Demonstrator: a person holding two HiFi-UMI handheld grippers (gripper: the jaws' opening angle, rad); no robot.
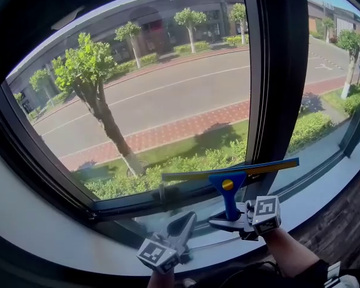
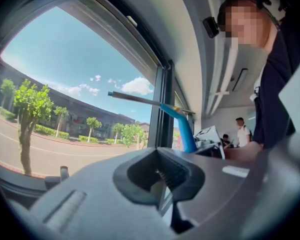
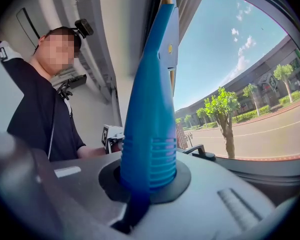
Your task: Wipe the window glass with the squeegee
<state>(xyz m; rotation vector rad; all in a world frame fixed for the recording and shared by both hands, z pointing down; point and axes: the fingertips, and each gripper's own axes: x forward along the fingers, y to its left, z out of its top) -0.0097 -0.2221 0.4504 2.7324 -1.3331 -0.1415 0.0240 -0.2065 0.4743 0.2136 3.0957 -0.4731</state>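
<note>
- Window glass (image 1: 156,89) fills the head view, with a dark mullion (image 1: 282,71) at right.
- Squeegee (image 1: 228,176): blade level, low in front of the glass, crossing the mullion. Blue handle points down.
- Right gripper (image 1: 228,223) clamps the handle. Only its own view shows the ribbed grip between the jaws.
- Left gripper (image 1: 183,228) sits just left, jaws together and empty, clear of the squeegee.

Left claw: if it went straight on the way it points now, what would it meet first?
The left claw would most likely meet the glass beside the mullion, just under the squeegee blade. Depth is unclear; it might clip the blade first.
</note>
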